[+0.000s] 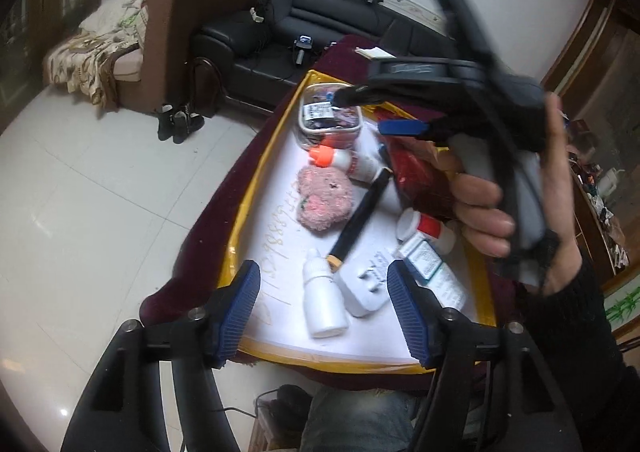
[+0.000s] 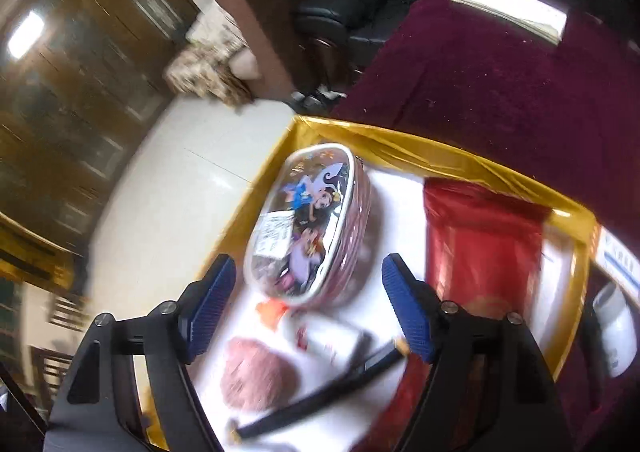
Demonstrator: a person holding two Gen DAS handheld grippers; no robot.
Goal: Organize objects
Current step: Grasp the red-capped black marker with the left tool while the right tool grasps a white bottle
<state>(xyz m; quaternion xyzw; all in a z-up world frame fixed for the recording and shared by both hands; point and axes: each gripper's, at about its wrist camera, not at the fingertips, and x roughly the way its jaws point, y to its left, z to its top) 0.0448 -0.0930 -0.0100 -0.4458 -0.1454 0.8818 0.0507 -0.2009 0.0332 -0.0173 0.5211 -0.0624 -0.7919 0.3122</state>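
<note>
While both the left gripper (image 1: 324,308) and right gripper (image 2: 308,304) stand apart and empty, sorting looks barely begun; white plastic dropper bottle (image 1: 323,302) and white plug adapter (image 1: 366,286) lie between left jaws; oval cartoon-printed pouch (image 2: 306,226) lies just ahead of right jaws.

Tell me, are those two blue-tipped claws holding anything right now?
No. The left gripper and right gripper are both open, hovering over the tray with nothing pinched.
</note>
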